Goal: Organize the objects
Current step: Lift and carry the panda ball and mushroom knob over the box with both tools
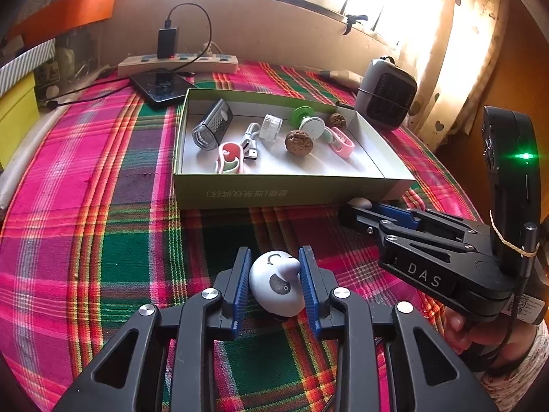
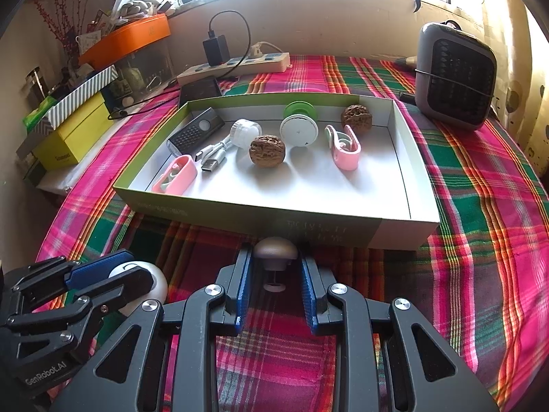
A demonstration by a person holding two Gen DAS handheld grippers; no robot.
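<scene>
My left gripper (image 1: 275,261) is shut on a white egg-shaped toy with a drawn face (image 1: 276,283), low over the plaid cloth in front of the box. It also shows in the right wrist view (image 2: 137,276). My right gripper (image 2: 275,257) is shut on a small grey mushroom-shaped knob (image 2: 275,252) close to the box's near wall. The green cardboard box (image 2: 260,218) holds two walnuts (image 2: 267,151), two pink clips (image 2: 345,147), a white USB cable (image 2: 214,151), a white round disc (image 2: 298,132), a clear lid and a black grater-like item (image 2: 195,134).
A grey mini heater (image 2: 454,75) stands right of the box. A power strip with charger (image 2: 236,63) and a black phone (image 1: 161,86) lie behind it. Yellow and orange boxes (image 2: 68,137) are stacked at the left. The plaid tablecloth (image 2: 480,240) covers the table.
</scene>
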